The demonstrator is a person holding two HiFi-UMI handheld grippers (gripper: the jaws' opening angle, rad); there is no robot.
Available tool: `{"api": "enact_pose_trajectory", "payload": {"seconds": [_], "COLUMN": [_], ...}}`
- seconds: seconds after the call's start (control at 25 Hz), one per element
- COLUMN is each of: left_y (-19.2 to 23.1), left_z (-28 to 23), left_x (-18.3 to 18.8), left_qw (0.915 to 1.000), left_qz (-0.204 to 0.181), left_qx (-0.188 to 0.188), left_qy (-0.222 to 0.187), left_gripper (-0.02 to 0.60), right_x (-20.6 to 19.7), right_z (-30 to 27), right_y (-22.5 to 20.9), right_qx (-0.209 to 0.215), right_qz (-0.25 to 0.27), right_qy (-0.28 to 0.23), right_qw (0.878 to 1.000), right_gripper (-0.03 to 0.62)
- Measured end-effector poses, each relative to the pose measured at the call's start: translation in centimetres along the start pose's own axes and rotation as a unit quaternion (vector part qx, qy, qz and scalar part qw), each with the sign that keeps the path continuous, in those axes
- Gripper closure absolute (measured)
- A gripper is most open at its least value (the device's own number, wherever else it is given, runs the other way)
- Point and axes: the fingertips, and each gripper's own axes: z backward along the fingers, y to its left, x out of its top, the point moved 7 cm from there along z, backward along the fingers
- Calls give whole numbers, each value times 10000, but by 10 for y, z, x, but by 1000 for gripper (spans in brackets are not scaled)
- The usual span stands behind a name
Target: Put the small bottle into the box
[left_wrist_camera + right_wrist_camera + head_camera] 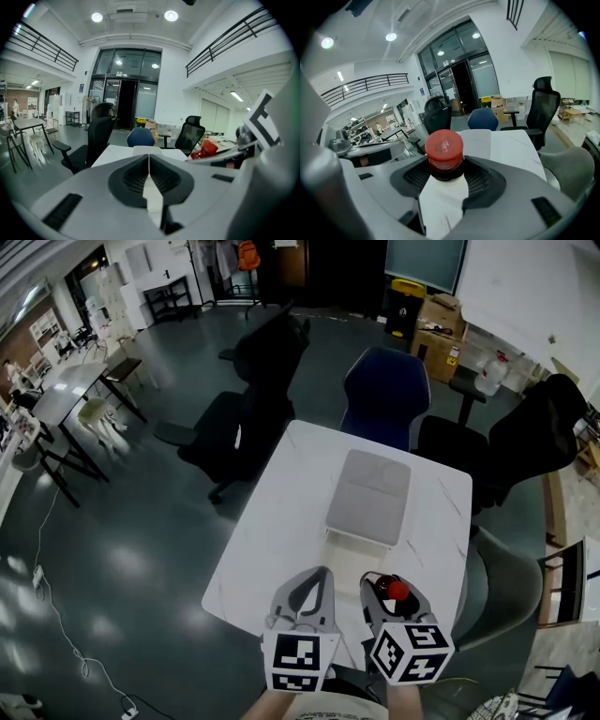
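My right gripper (392,594) is shut on a small dark bottle with a red cap (397,590), held at the near edge of the white table (272,540). In the right gripper view the red cap (444,146) stands up between the two dark pads, and the bottle's body is hidden below. My left gripper (307,596) hovers beside it, jaws shut with nothing between them (149,161). The box (368,498), pale grey with a closed lid, lies in the middle of the table beyond both grippers. From the left gripper view the bottle (206,149) shows at the right.
A blue chair (385,395) stands at the table's far end, with black office chairs (253,418) to the left and right (534,442). A grey chair (502,592) sits close at the right side. Cardboard boxes (433,338) stand further back.
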Motion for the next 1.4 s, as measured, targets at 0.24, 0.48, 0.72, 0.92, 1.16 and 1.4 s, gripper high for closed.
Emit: {"api": "enact_pose_trajectory", "payload": {"seconds": [0.24,0.48,0.72,0.92,1.16,1.4], "left_y": [15,28,36,40,42,45], "left_z": [-32,-57,-78,-89,-100,-110], "left_x": [-4,-15,-34,-44,-57,-68], "left_qw": [9996,9982,9960,9941,9918,9890], "left_qz": [68,162,286,365,401,442], "left_qx": [-136,-239,-295,-334,-386,-444], "left_qy": [235,525,790,966,1155,1338], "left_gripper": [561,561,561,561,561,561], "right_x": [2,-3,-13,-22,-35,-42], "right_z": [-31,-58,-81,-93,-110,-125], "right_y": [-9,-14,-22,-28,-33,-36], "right_qx": [-124,-220,-305,-370,-444,-499], "right_qz": [-114,-252,-306,-347,-321,-303], "right_qy": [216,491,727,916,1163,1341], "right_qw": [9996,9982,9964,9945,9917,9892], "right_gripper": [368,368,368,368,368,368]}}
